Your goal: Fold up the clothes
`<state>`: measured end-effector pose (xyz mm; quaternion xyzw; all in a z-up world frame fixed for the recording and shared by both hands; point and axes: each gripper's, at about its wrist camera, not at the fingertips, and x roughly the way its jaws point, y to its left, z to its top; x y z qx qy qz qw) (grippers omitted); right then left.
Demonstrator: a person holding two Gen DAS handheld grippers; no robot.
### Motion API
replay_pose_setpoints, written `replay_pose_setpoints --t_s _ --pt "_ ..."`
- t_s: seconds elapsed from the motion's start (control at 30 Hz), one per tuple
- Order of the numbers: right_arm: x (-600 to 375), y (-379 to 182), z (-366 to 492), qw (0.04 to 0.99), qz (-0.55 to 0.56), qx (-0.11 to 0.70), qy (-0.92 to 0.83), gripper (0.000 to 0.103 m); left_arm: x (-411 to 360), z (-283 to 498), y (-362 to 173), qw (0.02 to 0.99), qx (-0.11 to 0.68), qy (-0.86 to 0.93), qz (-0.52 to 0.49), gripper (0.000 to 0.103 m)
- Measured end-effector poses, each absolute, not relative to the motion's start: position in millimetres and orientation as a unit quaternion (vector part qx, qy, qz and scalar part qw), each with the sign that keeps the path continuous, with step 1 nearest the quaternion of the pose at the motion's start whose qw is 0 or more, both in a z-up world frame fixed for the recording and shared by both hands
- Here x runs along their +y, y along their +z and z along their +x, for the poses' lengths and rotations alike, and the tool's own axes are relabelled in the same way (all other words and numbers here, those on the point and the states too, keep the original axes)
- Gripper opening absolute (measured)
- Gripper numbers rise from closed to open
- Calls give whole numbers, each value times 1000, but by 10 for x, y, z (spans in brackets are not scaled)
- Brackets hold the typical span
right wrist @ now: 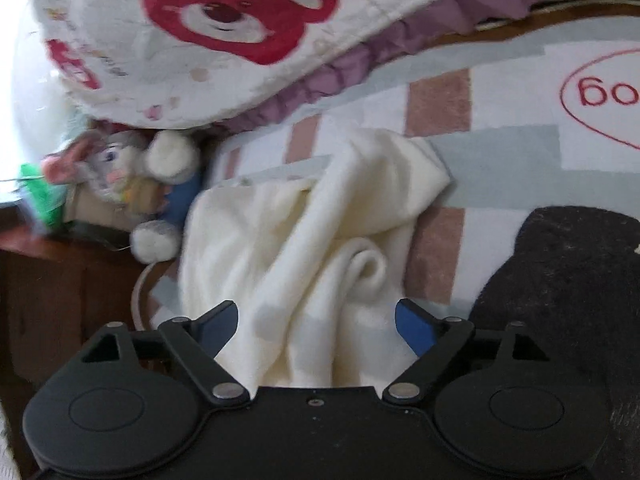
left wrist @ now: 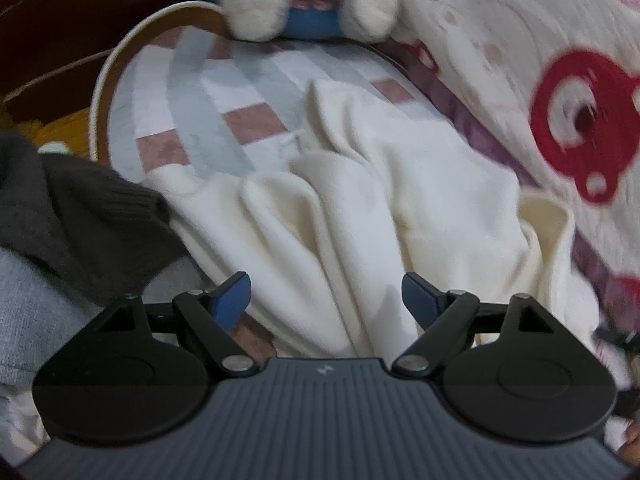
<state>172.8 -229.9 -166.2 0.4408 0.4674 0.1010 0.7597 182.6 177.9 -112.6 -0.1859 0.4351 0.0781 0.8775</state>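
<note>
the bed (left wrist: 192,92) takes up most of both views, covered by a checked sheet of pale blue, white and dusty pink blocks, with a rounded piped corner at about 10 o'clock in the left wrist view and dark wooden furniture beyond it. a white quilt (right wrist: 120,80) printed with red bears and edged in a purple frill lies along the bed at 12 to 2 o'clock in the left view and across the top of the right view. the cream garment (left wrist: 360,208), the thing to be folded, lies rumpled on the sheet in the middle of both views, gathered in long soft ridges, with a rolled edge near the centre of the right view. it looks light, limp and a little fleecy, so it should drape and slide rather than hold a crease; the likely best holds are a hem or corner at its outer edge, not the bunched middle. a dark grey knit (left wrist: 80,208) with a ribbed edge lies at 9 o'clock in the left view, over something light blue. a plush rabbit (right wrist: 120,168) sits at the bed's edge at 9 o'clock in the right view. the left gripper (left wrist: 326,300) hangs wide apart over the cream folds, holding nothing. the right gripper (right wrist: 316,326) is likewise spread wide over the cloth, with no pinch visible.
</note>
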Motion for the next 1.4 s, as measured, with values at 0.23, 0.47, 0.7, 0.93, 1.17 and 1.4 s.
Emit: replay_pose_setpoints --t_s 0.23,0.47,0.7,0.93,1.17,1.4 --pt "-2247 -2056 1839 734 483 474 61 89 1841 2099 -1592 850 480 38 -215 92" --pt "-2127 -2274 1836 718 530 434 120 47 1761 2201 -1755 841 495 2 -218 63" --pt "-2281 -1908 1513 730 541 372 188 33 1673 2008 -1422 860 463 -41 -209 35" --pt "-2203 -1313 1151 782 461 351 228 33 1586 1721 -1177 861 445 -108 -219 24" --pt "-2375 -946 822 815 412 329 241 26 860 1514 -991 849 457 -201 -173 14" --pt "-2871 -1625 564 803 476 329 143 24 -56 1423 -1153 839 518 -90 -140 14"
